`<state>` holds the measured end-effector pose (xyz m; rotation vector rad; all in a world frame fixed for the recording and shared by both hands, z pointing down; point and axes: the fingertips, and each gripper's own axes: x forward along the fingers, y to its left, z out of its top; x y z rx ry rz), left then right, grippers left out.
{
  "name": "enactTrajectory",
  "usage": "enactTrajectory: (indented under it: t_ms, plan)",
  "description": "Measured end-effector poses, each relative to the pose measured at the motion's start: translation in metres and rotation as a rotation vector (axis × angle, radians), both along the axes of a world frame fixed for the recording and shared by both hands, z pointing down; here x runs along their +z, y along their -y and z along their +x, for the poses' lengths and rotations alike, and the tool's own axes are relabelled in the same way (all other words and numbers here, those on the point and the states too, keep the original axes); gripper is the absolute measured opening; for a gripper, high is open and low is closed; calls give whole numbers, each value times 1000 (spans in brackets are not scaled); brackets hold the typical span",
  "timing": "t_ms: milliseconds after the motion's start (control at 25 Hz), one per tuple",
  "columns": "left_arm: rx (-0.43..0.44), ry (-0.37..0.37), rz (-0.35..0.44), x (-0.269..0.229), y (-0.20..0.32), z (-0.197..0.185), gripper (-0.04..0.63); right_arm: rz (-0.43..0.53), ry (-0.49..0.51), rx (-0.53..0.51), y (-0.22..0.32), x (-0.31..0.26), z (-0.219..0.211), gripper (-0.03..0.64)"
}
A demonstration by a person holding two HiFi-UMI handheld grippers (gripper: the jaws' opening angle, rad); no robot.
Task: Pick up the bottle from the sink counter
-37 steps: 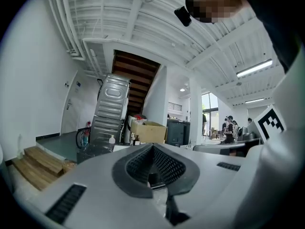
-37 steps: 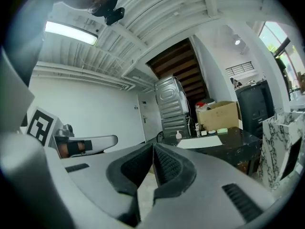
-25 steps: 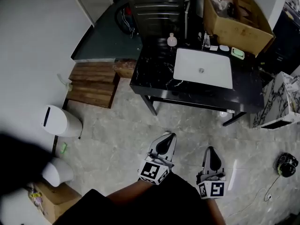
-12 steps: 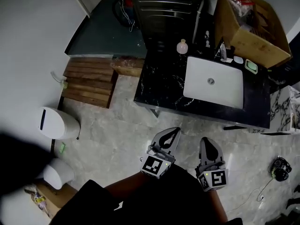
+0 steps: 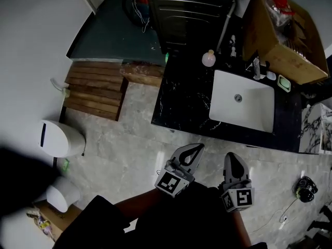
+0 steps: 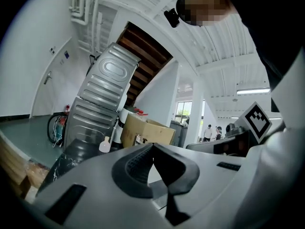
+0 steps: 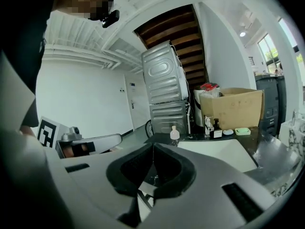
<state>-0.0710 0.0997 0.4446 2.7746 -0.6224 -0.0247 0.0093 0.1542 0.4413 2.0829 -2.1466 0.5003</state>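
A small round pale-pink bottle (image 5: 208,59) with a white cap stands at the back left corner of the black marble sink counter (image 5: 181,102), left of the white basin (image 5: 241,100). It also shows far off in the left gripper view, the bottle (image 6: 105,145), and in the right gripper view, the bottle (image 7: 175,133). Both grippers hang low in front of the person, well short of the counter. My left gripper (image 5: 196,148) (image 6: 153,147) is shut and holds nothing. My right gripper (image 5: 232,157) (image 7: 153,146) is also shut and empty.
An open cardboard box (image 5: 282,35) sits at the counter's back right, with a dark pump bottle (image 5: 257,66) and a green soap dish (image 5: 284,82) before it. A metal appliance (image 5: 187,9) stands behind. Wooden steps (image 5: 96,95) and white bins (image 5: 59,139) lie at left.
The view has drawn nearer to the counter, which now sits lower and further right. Both grippers keep their places before the body, still shut.
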Motion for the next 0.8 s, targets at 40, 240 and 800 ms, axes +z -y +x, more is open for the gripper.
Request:
enactTrajectory:
  t_ms: [40, 240, 800]
  plan:
    - [4, -2, 2, 0, 4, 1, 12, -5, -2, 0, 5, 0, -1, 38]
    - [-63, -9, -41, 12, 35, -11, 12, -31, -3, -47, 24, 4, -11, 38]
    - [-151, 37, -11, 13, 77, -38, 12, 2, -6, -147, 90, 5, -10, 40]
